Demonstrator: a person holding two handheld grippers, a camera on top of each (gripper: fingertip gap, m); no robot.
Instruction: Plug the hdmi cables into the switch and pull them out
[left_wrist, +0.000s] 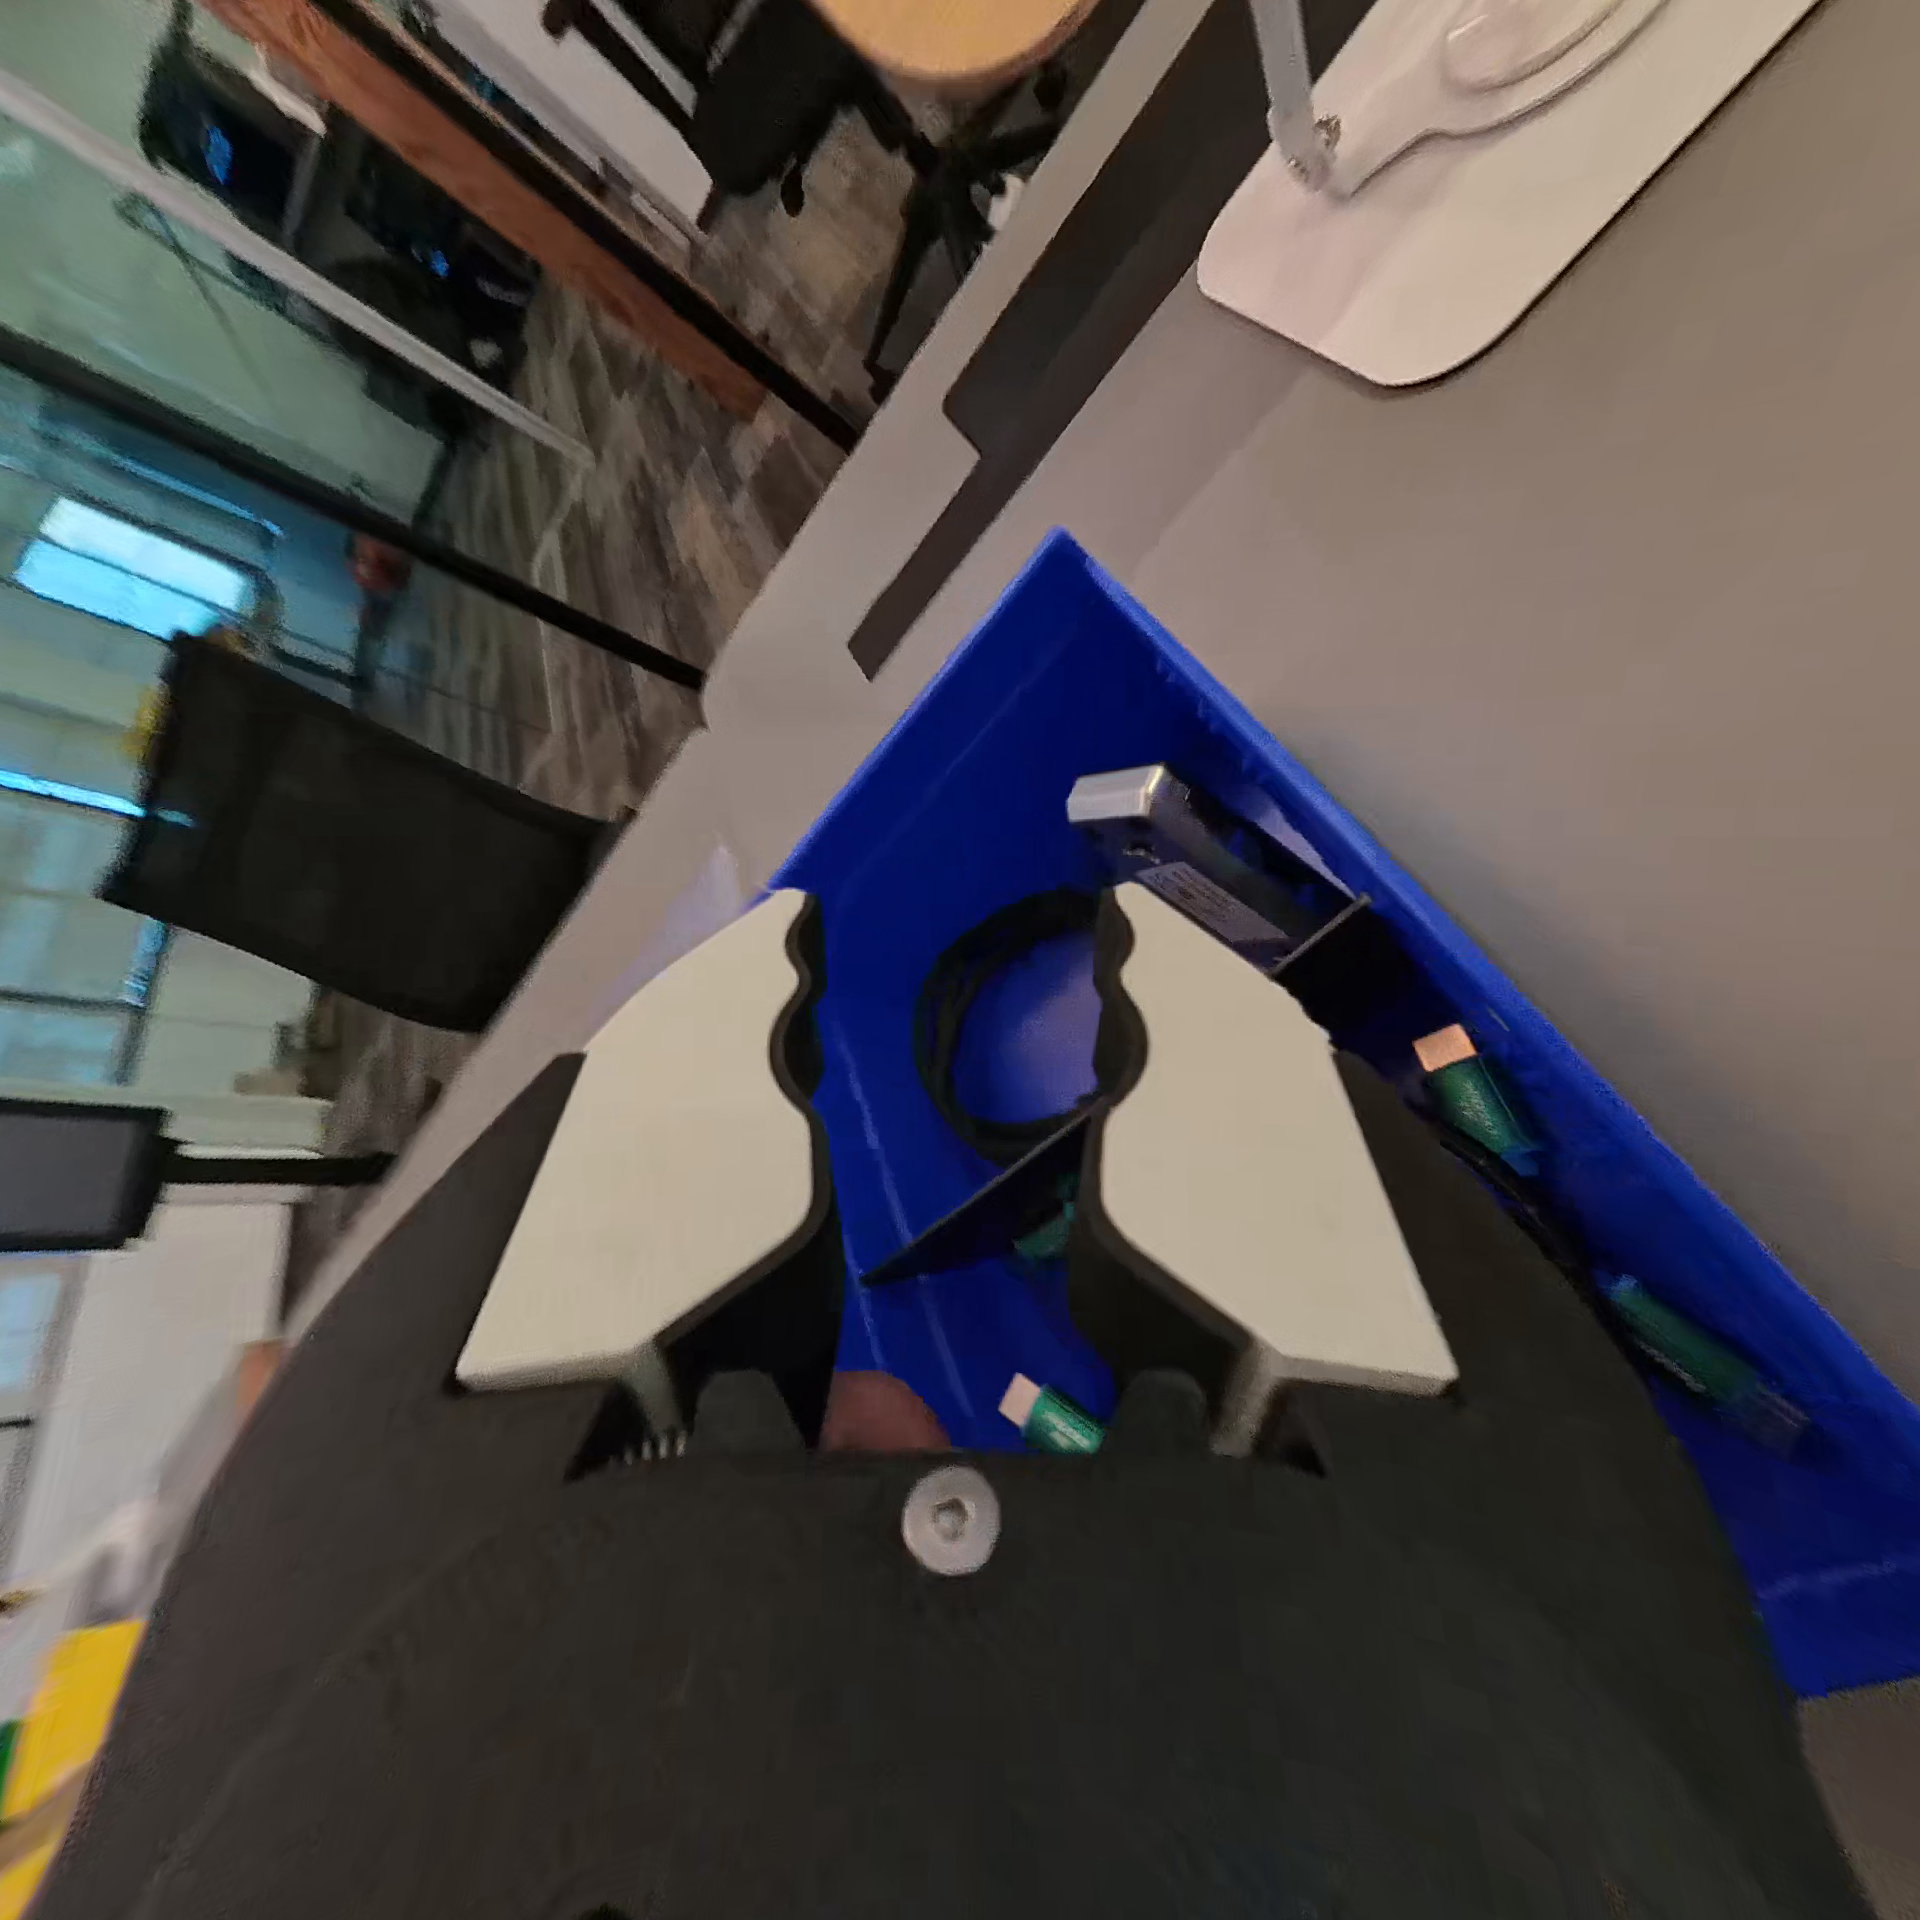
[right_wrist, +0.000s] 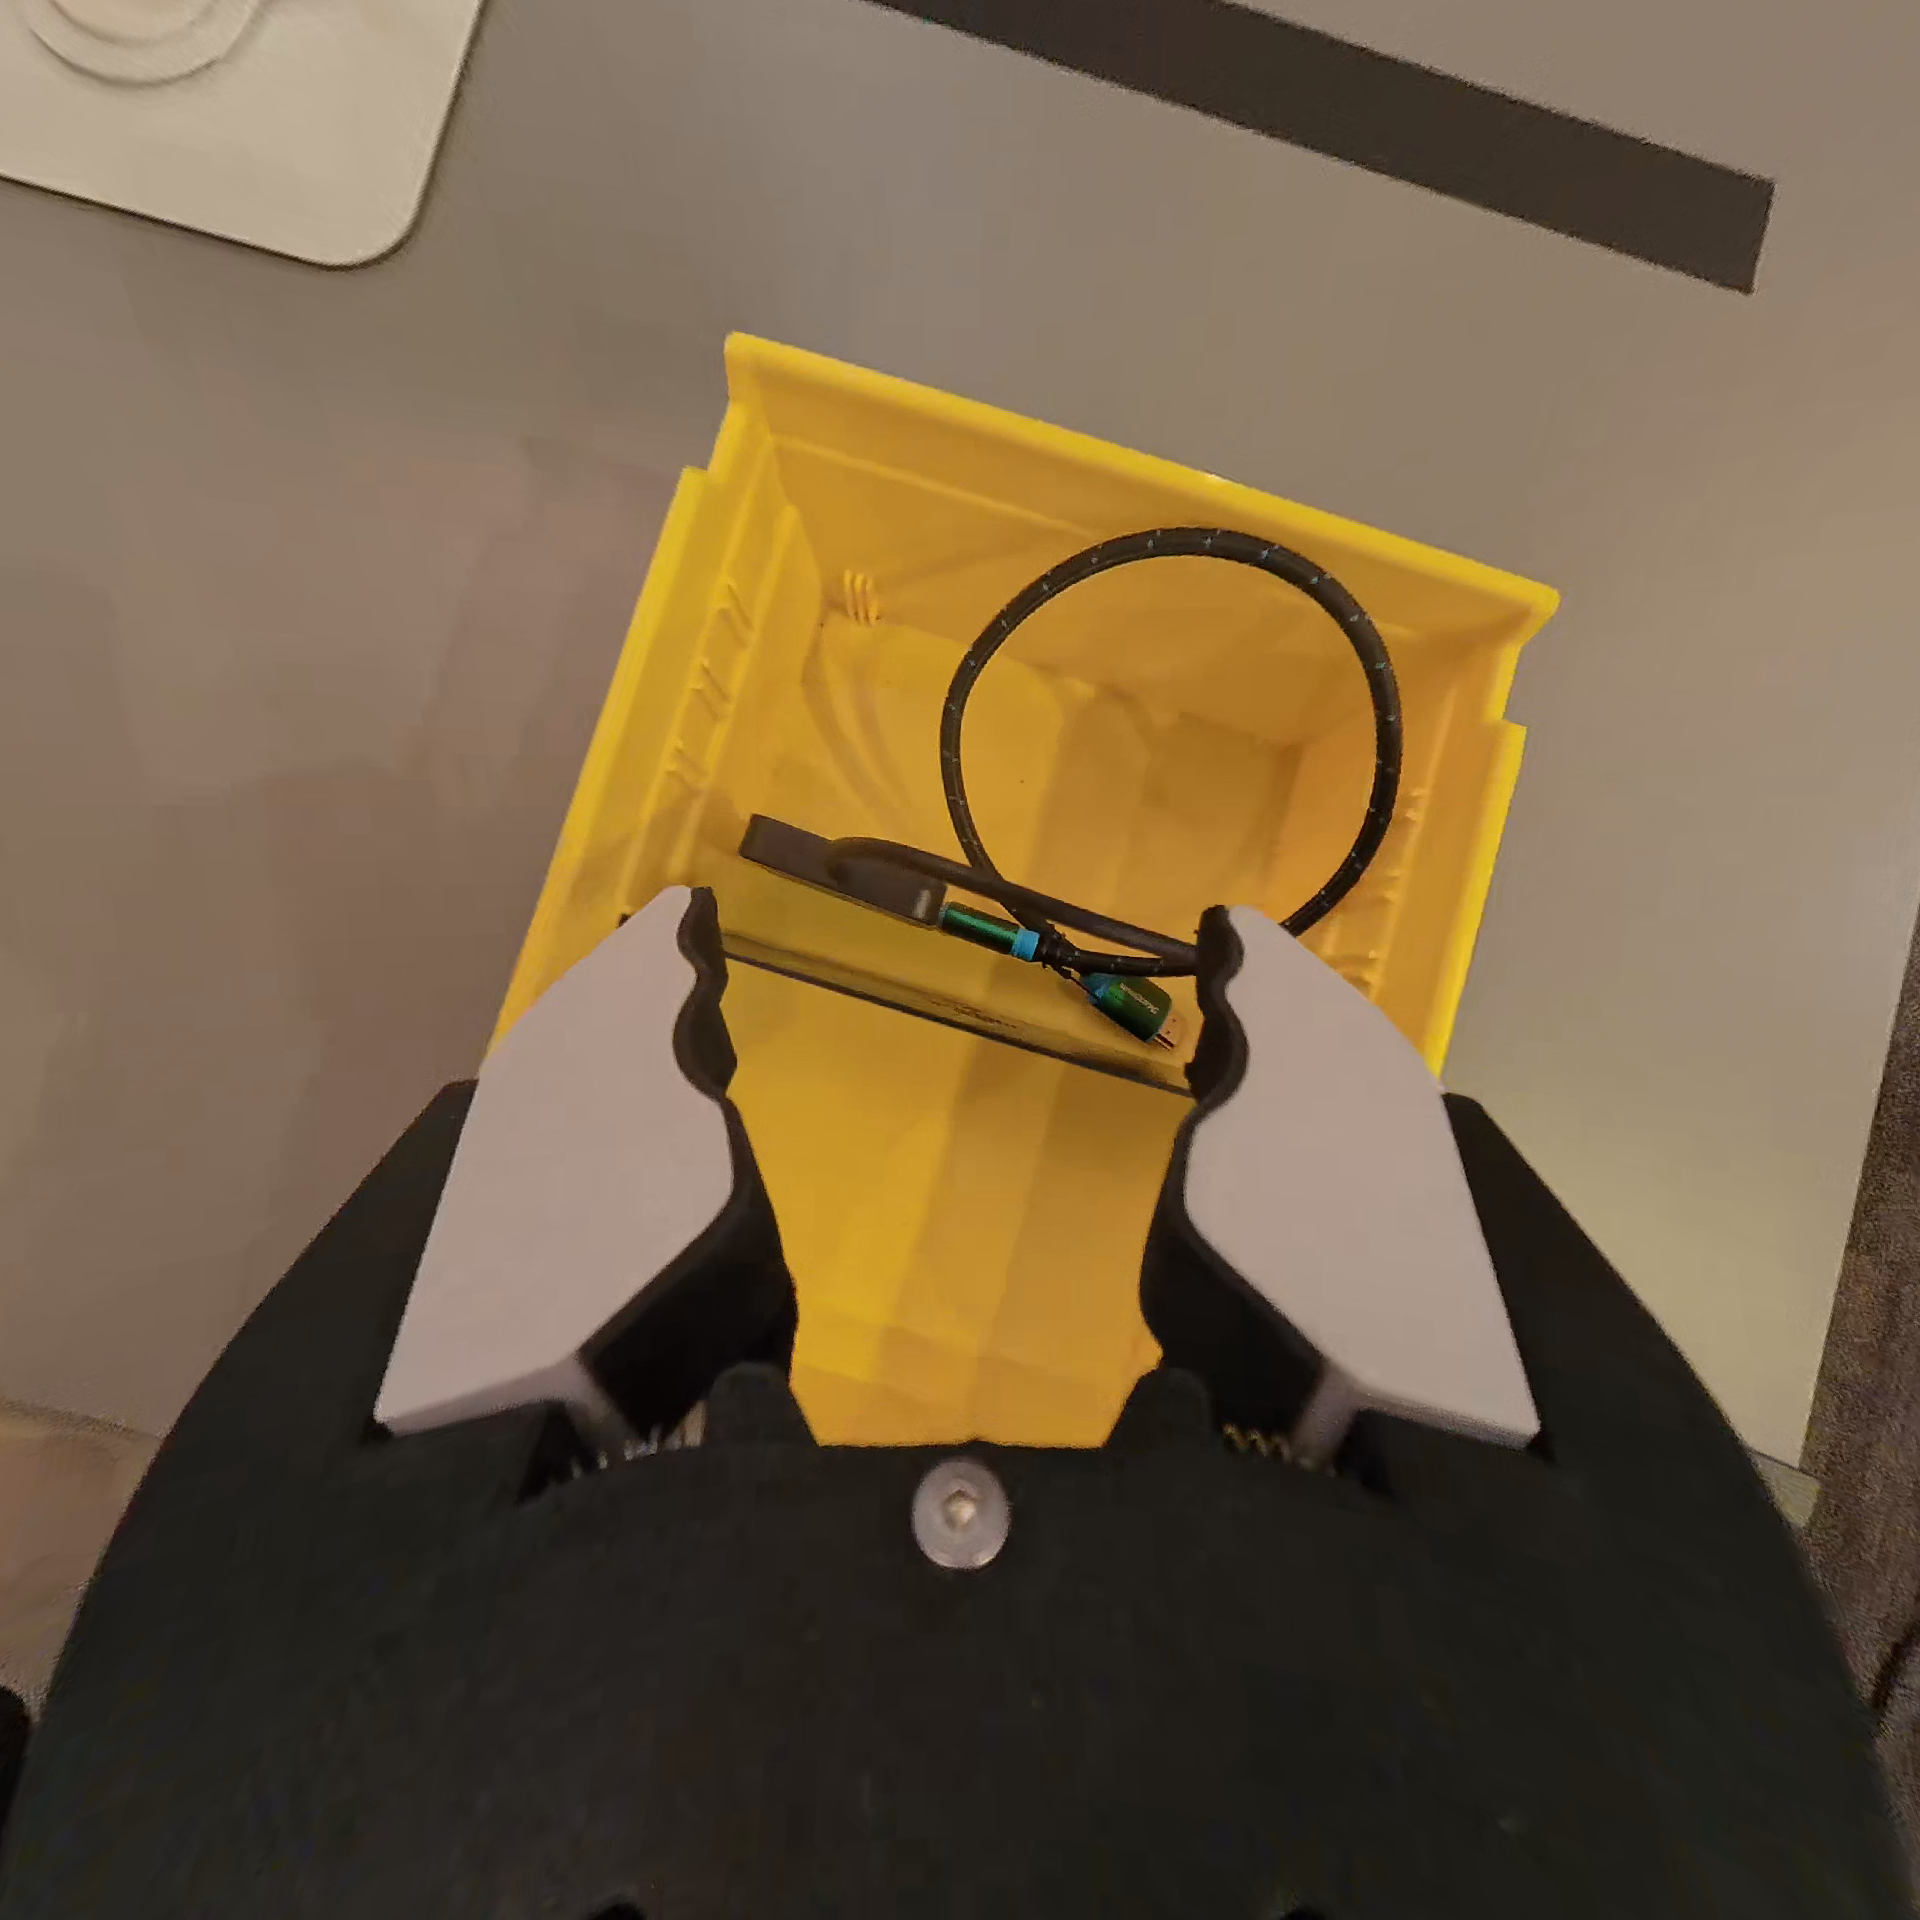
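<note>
In the left wrist view a blue bin (left_wrist: 935, 790) lies on the grey table. It holds a grey box-shaped switch (left_wrist: 1174, 842), a coiled black cable (left_wrist: 951, 1039) and green HDMI plugs (left_wrist: 1475, 1107), (left_wrist: 1060, 1429). My left gripper (left_wrist: 961, 925) is open and empty above the bin. In the right wrist view a yellow bin (right_wrist: 1039, 468) holds a looped black braided HDMI cable (right_wrist: 1371, 727). Its free green plug (right_wrist: 1138, 1003) lies loose. Another green plug (right_wrist: 982, 920) sits in a black adapter (right_wrist: 842, 868). My right gripper (right_wrist: 961, 925) is open and empty above the bin.
Dark dividers (left_wrist: 997, 1195) split the blue bin; a clear divider (right_wrist: 935, 1003) crosses the yellow bin. A white flat base (left_wrist: 1455, 229), (right_wrist: 208, 125) lies farther back. A black strip (left_wrist: 935, 520), (right_wrist: 1455, 135) runs on the table. The table edge (left_wrist: 644, 831) is at the left. Spacing between my two grippers at the tips: around 65 cm.
</note>
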